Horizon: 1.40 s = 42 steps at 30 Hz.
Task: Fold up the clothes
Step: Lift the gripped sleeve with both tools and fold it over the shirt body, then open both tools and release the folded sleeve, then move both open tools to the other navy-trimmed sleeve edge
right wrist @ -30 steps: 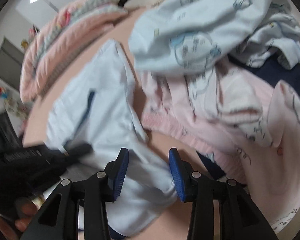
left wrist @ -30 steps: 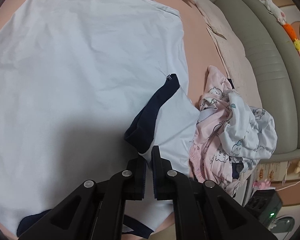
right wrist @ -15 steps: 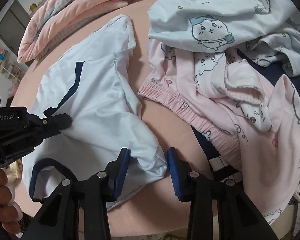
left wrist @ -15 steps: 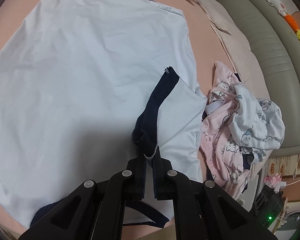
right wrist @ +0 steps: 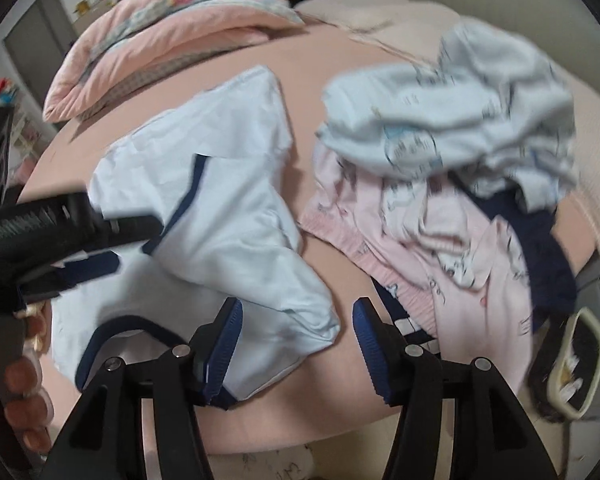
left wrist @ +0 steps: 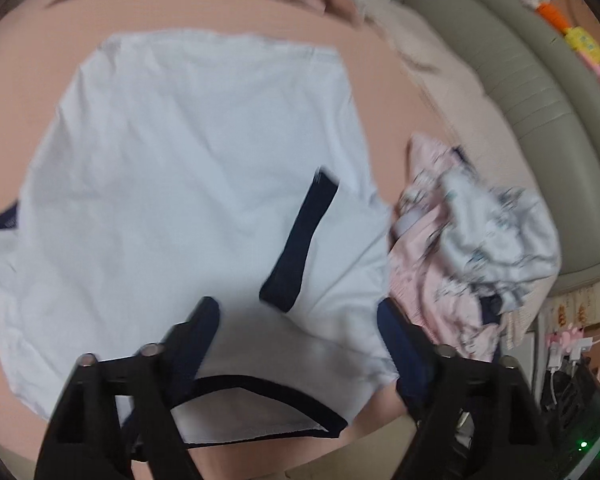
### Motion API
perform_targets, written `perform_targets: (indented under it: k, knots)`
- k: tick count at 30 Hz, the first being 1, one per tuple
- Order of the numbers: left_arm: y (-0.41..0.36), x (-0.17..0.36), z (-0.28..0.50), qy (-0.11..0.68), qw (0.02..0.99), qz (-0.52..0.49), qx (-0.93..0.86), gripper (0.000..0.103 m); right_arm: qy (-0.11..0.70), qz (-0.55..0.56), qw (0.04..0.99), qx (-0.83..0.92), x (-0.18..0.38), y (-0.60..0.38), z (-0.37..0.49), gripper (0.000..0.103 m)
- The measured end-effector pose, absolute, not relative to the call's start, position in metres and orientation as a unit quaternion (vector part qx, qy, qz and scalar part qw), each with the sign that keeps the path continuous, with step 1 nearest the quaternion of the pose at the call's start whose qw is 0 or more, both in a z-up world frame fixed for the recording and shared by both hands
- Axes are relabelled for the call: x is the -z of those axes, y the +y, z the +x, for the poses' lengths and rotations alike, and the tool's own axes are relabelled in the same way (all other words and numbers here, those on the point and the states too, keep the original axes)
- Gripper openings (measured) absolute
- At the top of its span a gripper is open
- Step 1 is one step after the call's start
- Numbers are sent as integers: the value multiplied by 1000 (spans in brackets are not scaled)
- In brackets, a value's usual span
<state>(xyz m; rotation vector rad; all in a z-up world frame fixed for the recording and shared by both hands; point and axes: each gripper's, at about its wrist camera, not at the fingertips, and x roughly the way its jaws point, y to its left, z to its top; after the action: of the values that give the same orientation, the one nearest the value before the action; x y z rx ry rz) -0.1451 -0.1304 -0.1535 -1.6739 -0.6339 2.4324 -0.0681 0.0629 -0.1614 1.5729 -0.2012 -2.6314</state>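
A: Where was the shirt?

B: Pale blue T-shirt (left wrist: pixel 188 184) lay spread flat on the pink bed (left wrist: pixel 28 80), collar end toward the grippers, hem at the far side. Long axis ran straight away from both cameras. Right sleeve (right wrist: pixel 236 216), with its navy cuff (left wrist: pixel 300 240), was already turned in over the body. Navy neckband (left wrist: pixel 260 388) sat at the near edge.

A: Jaws?

B: Left gripper (left wrist: pixel 296 344) was spread wide, nothing between the jaws, hovering over the collar and shoulder. Right gripper (right wrist: pixel 296 344) was also spread and empty; the shirt's near right corner (right wrist: pixel 300 312) bunched up in the gap ahead of it. Couldn't tell if the fabric touched either pad, as the frame was smeared.

A: Which one was nearer the work?

B: Both sat at the collar end. Right was closer to the loose shoulder corner, left was over the neckband. The left side's navy cuff (left wrist: pixel 4 220) poked out at the far left edge, flat and well apart from either gripper.

A: Stage?

B: My read: one side was folded in, the other was flat. Any further fold would run along that long axis, so the grip points were the near-end corners.

A: Clutter?

B: Pile of pink and blue printed clothes (right wrist: pixel 440 184) lay just right of the shirt, not touching. Folded quilt (right wrist: pixel 172 24) was at the far end.
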Motion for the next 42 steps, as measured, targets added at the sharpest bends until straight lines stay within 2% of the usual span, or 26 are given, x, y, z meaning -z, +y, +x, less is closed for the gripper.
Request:
perform_targets:
  k: [11,16,31,42]
  knots:
    - [-196,121,-133,-306,34,-496,-812,81,-7,477,70,876,109,3,-72,60]
    - [-233,119,-120,-312,16,-498,-809,81,10,470,87,878,101,-25,-73,61]
    - [-293,156,-65,-276,-3,-523,-807,81,66,488,157,856,111,-110,-78,62]
    - [-320,198,-36,-352,-5,-515,-781,81,60,521,177,833,115,-144,-97,62]
